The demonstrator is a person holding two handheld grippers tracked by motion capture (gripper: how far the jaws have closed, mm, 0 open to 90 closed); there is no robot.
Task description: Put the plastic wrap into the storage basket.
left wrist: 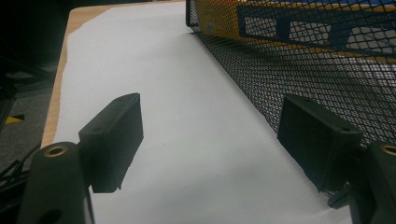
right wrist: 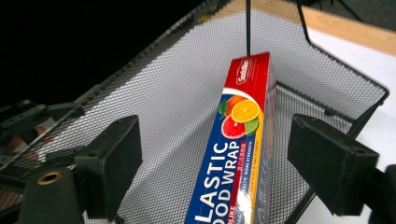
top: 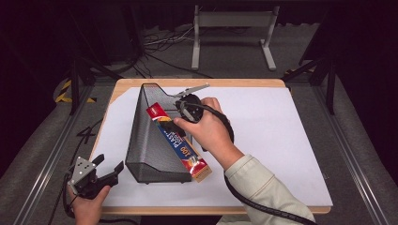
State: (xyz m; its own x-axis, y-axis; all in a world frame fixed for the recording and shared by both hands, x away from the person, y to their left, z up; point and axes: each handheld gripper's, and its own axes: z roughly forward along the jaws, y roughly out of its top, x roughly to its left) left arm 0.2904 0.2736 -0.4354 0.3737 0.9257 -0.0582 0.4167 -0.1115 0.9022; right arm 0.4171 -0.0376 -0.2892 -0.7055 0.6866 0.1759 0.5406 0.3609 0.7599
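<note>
Over the mesh basket (top: 150, 140), the right hand-held gripper (right wrist: 233, 158) hangs open astride the plastic wrap box (right wrist: 236, 154), seemingly about to grip it, while the left hand-held gripper (top: 101, 171) rests open.

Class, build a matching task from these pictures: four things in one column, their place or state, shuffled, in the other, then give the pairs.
Things
1. plastic wrap box
2. mesh file holder
3. left gripper
4. right gripper

Place or state
A. black, standing on the white sheet
B. open, near the table's front left corner
C. leaning in the holder, one end poking out
D. open, above the box

Pairs: 1-C, 2-A, 3-B, 4-D
</note>
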